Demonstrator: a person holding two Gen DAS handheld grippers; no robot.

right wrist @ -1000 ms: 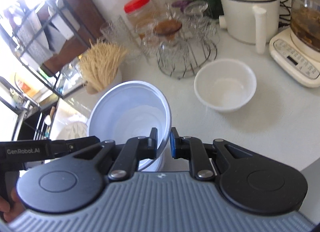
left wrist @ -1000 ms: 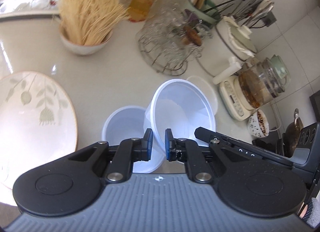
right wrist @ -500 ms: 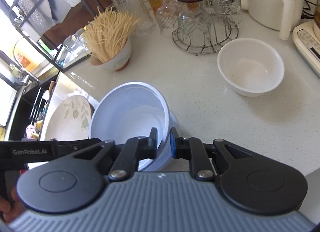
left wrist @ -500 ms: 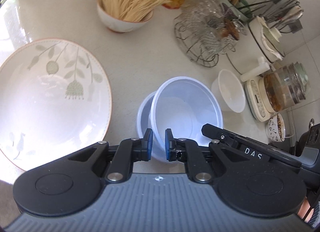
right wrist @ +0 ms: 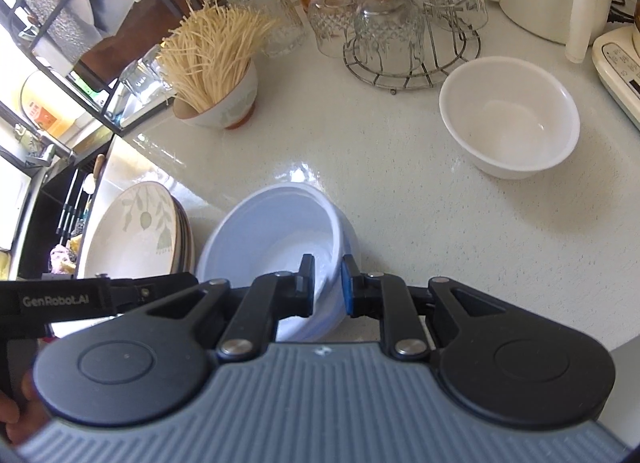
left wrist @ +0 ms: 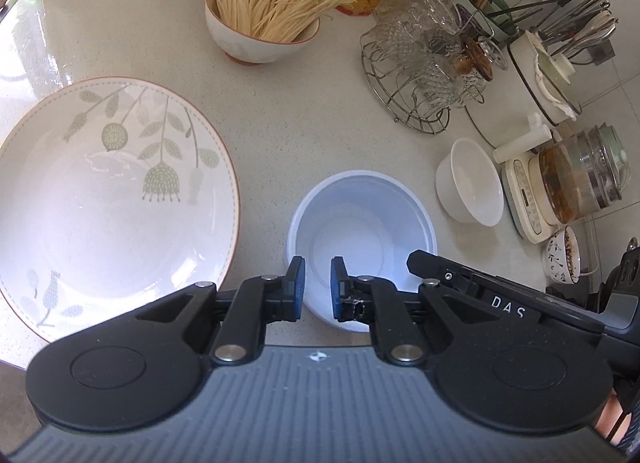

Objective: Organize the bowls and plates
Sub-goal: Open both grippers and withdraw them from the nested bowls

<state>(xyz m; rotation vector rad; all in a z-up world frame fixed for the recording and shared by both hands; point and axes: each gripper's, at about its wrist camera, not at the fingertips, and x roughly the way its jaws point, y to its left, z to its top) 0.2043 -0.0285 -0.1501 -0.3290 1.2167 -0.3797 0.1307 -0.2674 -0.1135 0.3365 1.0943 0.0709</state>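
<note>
Where the speckled pale countertop (left wrist: pixel 304 111) meets a tiled wall, both grippers clamp one bluish-white bowl (left wrist: pixel 362 231): left gripper (left wrist: pixel 317 289) on its near rim, right gripper (right wrist: pixel 327 283) on its right rim. The bowl stands nested in another beside floral plates (right wrist: pixel 132 231).

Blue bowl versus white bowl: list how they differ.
The blue bowl is pale blue; the white bowl is plain white. The blue bowl sits nested in another like it, beside the plates; the white bowl stands alone near the glass rack. The blue bowl's rim lies between both tongs, left tongs and right tongs; nothing touches the white bowl. Both are upright and empty on the counter.
</note>
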